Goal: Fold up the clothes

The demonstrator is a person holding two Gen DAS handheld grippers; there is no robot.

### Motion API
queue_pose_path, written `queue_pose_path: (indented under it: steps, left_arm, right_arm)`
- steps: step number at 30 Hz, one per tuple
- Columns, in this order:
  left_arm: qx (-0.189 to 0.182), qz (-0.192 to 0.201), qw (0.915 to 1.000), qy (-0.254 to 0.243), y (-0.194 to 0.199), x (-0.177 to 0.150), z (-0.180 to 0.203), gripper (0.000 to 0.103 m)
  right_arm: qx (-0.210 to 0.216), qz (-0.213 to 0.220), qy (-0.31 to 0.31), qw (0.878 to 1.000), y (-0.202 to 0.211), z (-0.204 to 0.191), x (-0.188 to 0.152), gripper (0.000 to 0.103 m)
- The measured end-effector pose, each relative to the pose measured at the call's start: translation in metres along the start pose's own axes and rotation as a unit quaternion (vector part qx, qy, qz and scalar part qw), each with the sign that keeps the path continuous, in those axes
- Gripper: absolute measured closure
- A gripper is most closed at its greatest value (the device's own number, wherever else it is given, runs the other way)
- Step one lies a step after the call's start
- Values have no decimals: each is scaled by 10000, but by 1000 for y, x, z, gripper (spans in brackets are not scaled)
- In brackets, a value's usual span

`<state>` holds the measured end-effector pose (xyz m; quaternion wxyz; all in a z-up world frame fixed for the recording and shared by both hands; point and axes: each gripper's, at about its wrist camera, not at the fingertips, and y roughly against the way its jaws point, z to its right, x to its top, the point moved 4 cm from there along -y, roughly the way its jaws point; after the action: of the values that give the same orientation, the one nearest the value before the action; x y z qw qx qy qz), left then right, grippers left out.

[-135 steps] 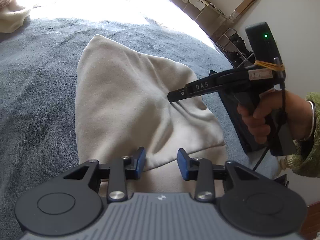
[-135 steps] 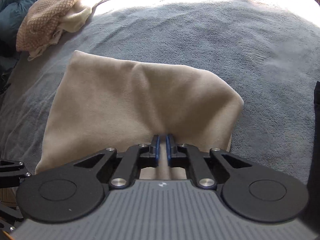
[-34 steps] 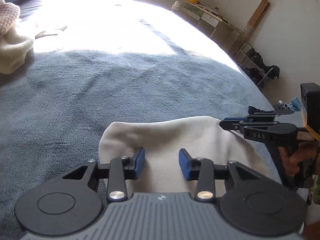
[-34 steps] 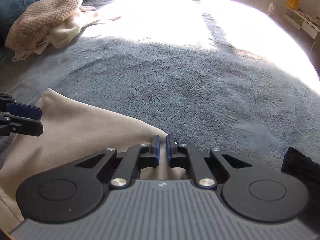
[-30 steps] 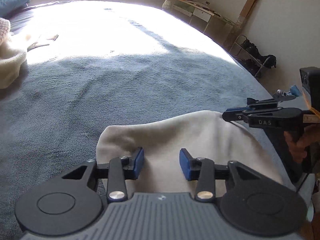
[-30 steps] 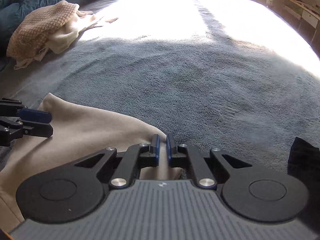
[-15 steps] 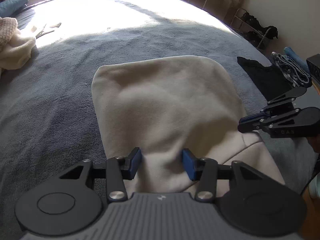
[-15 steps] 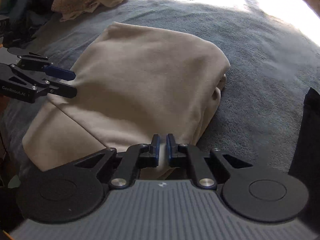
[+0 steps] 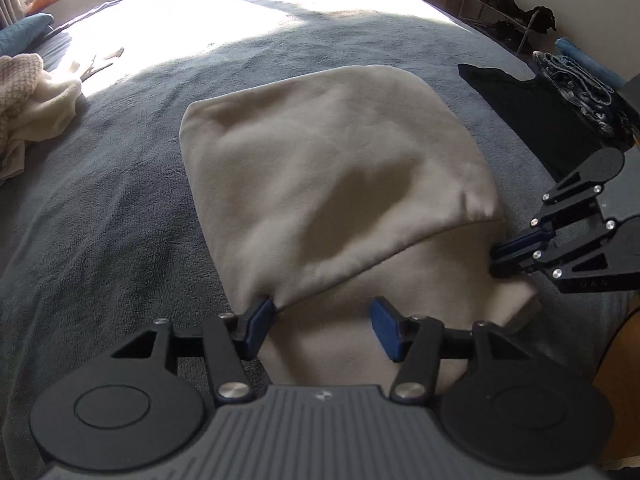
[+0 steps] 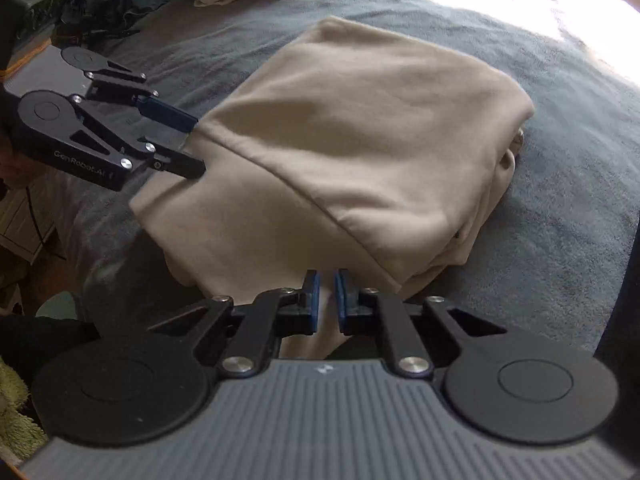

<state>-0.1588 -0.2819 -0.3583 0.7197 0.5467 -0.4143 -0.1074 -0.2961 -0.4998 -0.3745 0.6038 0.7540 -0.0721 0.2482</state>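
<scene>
Left hand-held gripper (image 9: 324,322): jaws apart and opening, over the near edge of the beige garment (image 9: 332,168); cloth lies between the blue pads, and the left pad touches the corner of the folded-over layer without pinching it. Right hand-held gripper (image 10: 327,296): jaws almost together, with a sliver of beige cloth in the narrow gap; gripping the garment's edge.

Garment: folded, on the grey bedspread (image 9: 120,208), near the bed's near edge, top layer doubled back over a lower layer.

Left view only: the right gripper from the side, its tips at the garment's right corner; a black garment (image 9: 532,112) and a blue-patterned cloth (image 9: 576,80) beyond it, near the bed's right edge; a rack with dark items (image 9: 508,12) by the wall; a blue pillow (image 9: 24,32).

Right view only: the stacked layers at the garment's right side; the left gripper from the side, jaws apart at the fold corner; green fuzzy fabric (image 10: 16,412) at the lower left.

Both views: a cream and knitted heap (image 9: 32,96) at the far side. Strong sunlight washes out the far bedspread.
</scene>
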Motion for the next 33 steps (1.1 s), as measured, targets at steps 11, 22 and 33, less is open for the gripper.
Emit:
queue_pose_path:
  steps: [11, 22, 33]
  left_arm:
    - [-216, 29, 9867, 1609, 29, 29, -47, 43]
    - [-1732, -165, 9156, 3626, -39, 40, -132, 36]
    - [-3004, -325, 8602, 4108, -105, 54, -164, 30]
  right_arm:
    - [97, 303, -1498, 9882, 30, 46, -3, 81]
    - [1255, 1359, -5038, 8438, -6, 157, -13, 35]
    - [1900, 1895, -5653, 7800, -52, 188, 6, 20]
